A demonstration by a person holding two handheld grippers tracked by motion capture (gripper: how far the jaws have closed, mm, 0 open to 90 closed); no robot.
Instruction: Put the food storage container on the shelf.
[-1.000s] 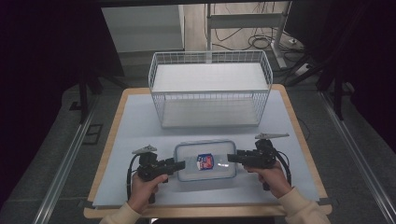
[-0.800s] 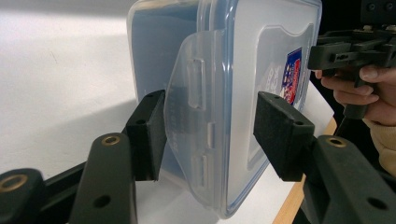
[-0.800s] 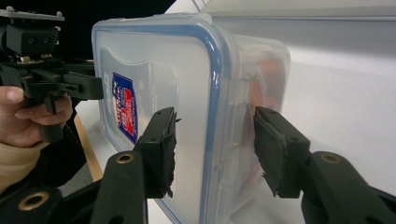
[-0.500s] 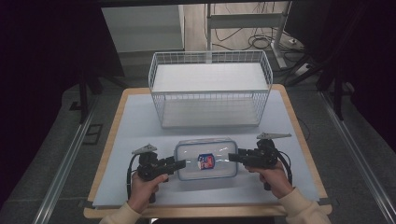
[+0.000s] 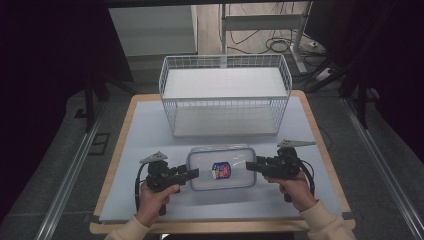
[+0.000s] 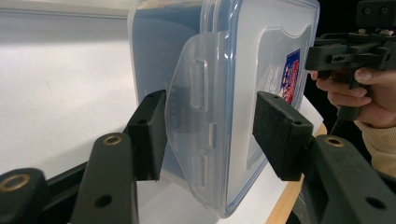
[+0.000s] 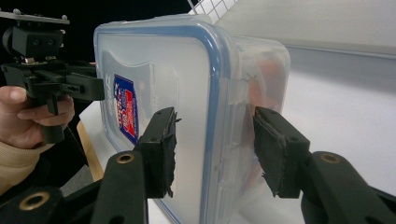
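Cream sleeves are seen at the near edge of the desk [image 5: 150, 125] in the high view, and a pair of black tongs is held in each hand. The left tongs [image 5: 192, 173] are pointed right and the right tongs [image 5: 250, 165] are pointed left, so that the two face each other across a clear plastic box [image 5: 221, 167] lying flat on the pale desk top between them. The box is closed with a blue-edged lid that carries a small blue and red label [image 5: 220, 170].

In the left gripper view, the left tongs [image 6: 210, 135] are seen parted wide, with the box's left end and its side latch [image 6: 196, 121] set between the two pads. A gap is visible between each pad and the plastic, so the box is straddled but not squeezed. The other hand [image 6: 369, 93] with its tongs is seen beyond the far end of the box.

In the right gripper view, the right tongs [image 7: 215, 144] are likewise spread, with the box's right end between the pads; the left pad is close against the lid and the right pad is apart from the wall. Whether the lid is touched cannot be told.

Farther back on the desk, well apart from the box, a white wire basket [image 5: 225, 95] is placed, with its opening upward. Beyond the desk, cables [image 5: 280, 45] are seen on the floor.
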